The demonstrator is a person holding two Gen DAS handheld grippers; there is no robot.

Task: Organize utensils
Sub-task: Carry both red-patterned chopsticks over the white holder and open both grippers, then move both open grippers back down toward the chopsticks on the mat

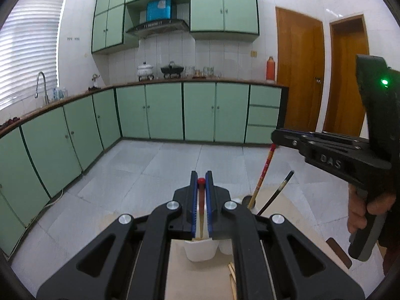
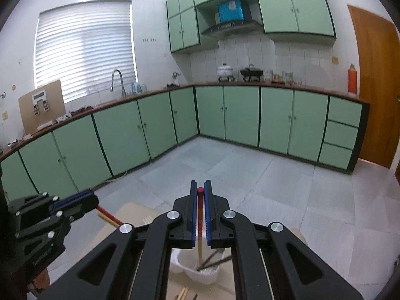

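In the left wrist view my left gripper (image 1: 201, 175) is shut on a red-topped chopstick (image 1: 200, 195) that stands upright over a white holder cup (image 1: 200, 251). To the right, my right gripper (image 1: 275, 137) grips another red chopstick (image 1: 265, 172), whose pale lower end sits in a holder beside a black chopstick (image 1: 277, 190). In the right wrist view my right gripper (image 2: 200, 183) is shut on that red chopstick (image 2: 200, 200), which reaches down into the white holder (image 2: 185, 267) among dark utensils. My left gripper (image 2: 93, 200) shows at the left with its red chopstick (image 2: 107, 213).
Loose wooden chopsticks (image 1: 232, 277) lie on the pale table (image 1: 200, 282) near its front. A hand (image 1: 362, 212) holds the right gripper's handle. Green cabinets (image 2: 240, 117) under a counter line the far walls across a grey tiled floor; wooden doors (image 1: 300, 70) stand at the right.
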